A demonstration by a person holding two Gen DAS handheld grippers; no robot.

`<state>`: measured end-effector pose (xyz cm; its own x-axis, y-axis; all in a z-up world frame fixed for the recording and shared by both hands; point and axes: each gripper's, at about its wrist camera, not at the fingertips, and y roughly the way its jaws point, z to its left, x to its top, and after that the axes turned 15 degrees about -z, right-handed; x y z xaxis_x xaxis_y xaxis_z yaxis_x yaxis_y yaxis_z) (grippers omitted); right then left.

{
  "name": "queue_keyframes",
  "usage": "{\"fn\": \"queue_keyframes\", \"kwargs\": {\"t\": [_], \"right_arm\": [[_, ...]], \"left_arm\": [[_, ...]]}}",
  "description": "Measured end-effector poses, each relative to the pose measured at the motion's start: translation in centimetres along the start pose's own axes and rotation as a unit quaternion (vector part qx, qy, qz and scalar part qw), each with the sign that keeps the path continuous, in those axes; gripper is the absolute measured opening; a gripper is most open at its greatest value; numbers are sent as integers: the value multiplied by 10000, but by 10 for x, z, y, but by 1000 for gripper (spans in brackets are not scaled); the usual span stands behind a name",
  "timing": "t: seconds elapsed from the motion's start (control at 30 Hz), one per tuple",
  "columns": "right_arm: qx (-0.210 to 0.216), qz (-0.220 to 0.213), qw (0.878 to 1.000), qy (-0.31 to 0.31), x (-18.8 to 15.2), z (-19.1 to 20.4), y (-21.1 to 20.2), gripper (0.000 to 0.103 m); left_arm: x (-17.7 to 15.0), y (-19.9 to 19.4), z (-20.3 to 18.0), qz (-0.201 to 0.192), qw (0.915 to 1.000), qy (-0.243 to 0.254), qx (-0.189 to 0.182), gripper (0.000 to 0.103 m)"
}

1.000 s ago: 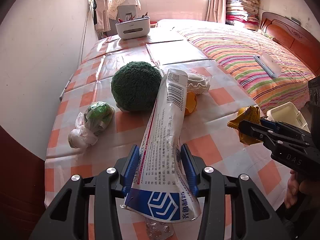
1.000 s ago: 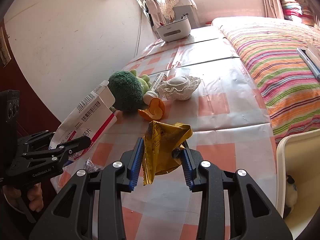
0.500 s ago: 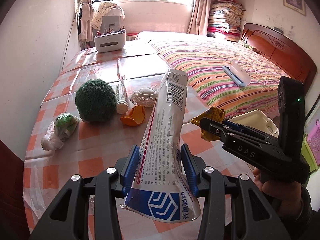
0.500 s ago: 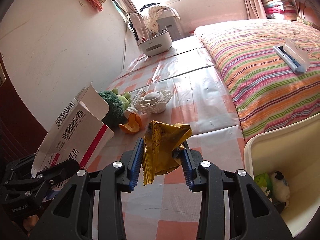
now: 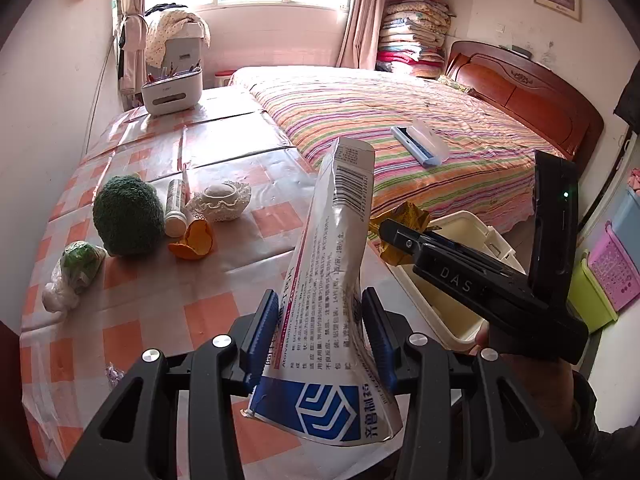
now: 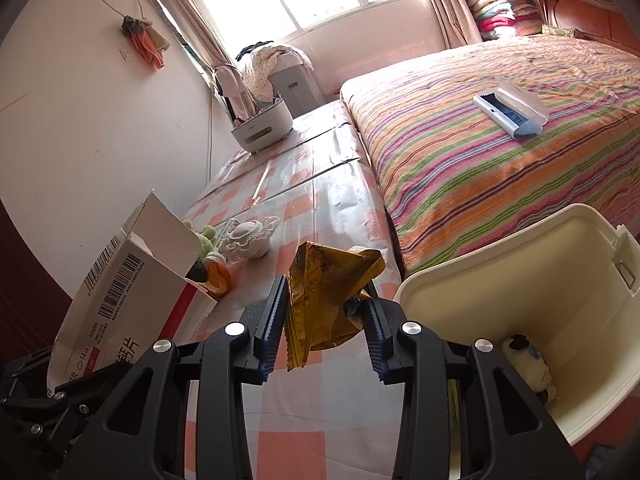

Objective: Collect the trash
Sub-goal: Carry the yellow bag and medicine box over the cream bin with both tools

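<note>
My left gripper (image 5: 320,320) is shut on a crushed white medicine box (image 5: 332,280) with a barcode and blue logo, held above the table's right edge. The box also shows in the right wrist view (image 6: 120,292). My right gripper (image 6: 324,312) is shut on a crumpled yellow wrapper (image 6: 324,292), just left of the cream trash bin (image 6: 516,264). The wrapper (image 5: 400,224) and the right gripper (image 5: 390,228) show in the left wrist view, over the bin's (image 5: 468,228) near rim. The bin holds a few items at its bottom.
On the checked table (image 5: 152,300) lie an orange peel (image 5: 194,238), a green plush ball (image 5: 128,216), a bagged green item (image 5: 76,268), a tube (image 5: 176,208), a lace dish (image 5: 222,200) and a white organiser (image 5: 172,92). A striped bed (image 5: 400,128) stands right.
Both grippers have swung right and up with their loads. The right gripper moved from over the table to beside the bin's rim; the bin now fills more of its view.
</note>
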<state>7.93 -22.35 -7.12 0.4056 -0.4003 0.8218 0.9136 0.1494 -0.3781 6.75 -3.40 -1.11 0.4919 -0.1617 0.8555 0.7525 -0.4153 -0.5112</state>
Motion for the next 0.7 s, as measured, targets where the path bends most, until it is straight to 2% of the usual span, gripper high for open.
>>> {"fn": "queue_keyframes", "kwargs": {"t": [0.33,0.7], "right_arm": [[-640,-276,9970,330,-2,-42,-26,38],[-1040,-621,9909,585,1,-76,-53,39]], "left_arm": [[0,2,-30,58,9997,57,-225,42],[3,15,-62,158,9987,86,-473,43]]}}
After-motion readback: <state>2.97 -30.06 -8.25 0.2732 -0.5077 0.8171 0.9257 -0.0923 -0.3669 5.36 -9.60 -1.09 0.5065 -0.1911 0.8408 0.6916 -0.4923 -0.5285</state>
